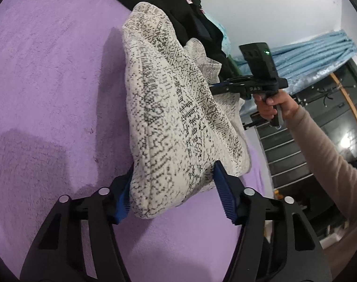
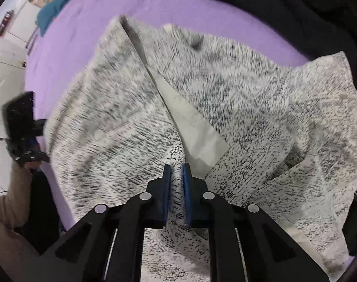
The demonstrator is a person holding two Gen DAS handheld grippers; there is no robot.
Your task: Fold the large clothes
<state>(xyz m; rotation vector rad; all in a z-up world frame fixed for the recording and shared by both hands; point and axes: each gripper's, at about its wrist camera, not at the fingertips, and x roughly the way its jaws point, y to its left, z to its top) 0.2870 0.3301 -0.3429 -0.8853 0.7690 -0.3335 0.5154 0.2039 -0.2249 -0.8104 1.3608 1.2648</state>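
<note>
A cream knit garment with black speckled patterning (image 1: 169,117) lies bunched on the purple bed cover (image 1: 49,82). My left gripper (image 1: 174,188) has a thick fold of its near end between the blue pads, and the cloth touches both of them. In the right wrist view the garment (image 2: 248,117) spreads out crumpled, with a pale inner strip showing. There my right gripper (image 2: 176,174) points steeply down, its jaws nearly together on a thin pinch of knit. In the left wrist view the right gripper (image 1: 216,88) meets the garment's far edge, held by a hand (image 1: 270,108) in a beige sleeve.
A heap of dark clothes (image 1: 178,11) lies at the bed's far side (image 2: 284,4). A teal and beige cloth (image 2: 54,11) sits at the far corner. Beyond the bed's edge hang blue curtains (image 1: 307,54), with dark furniture (image 1: 295,152) below them.
</note>
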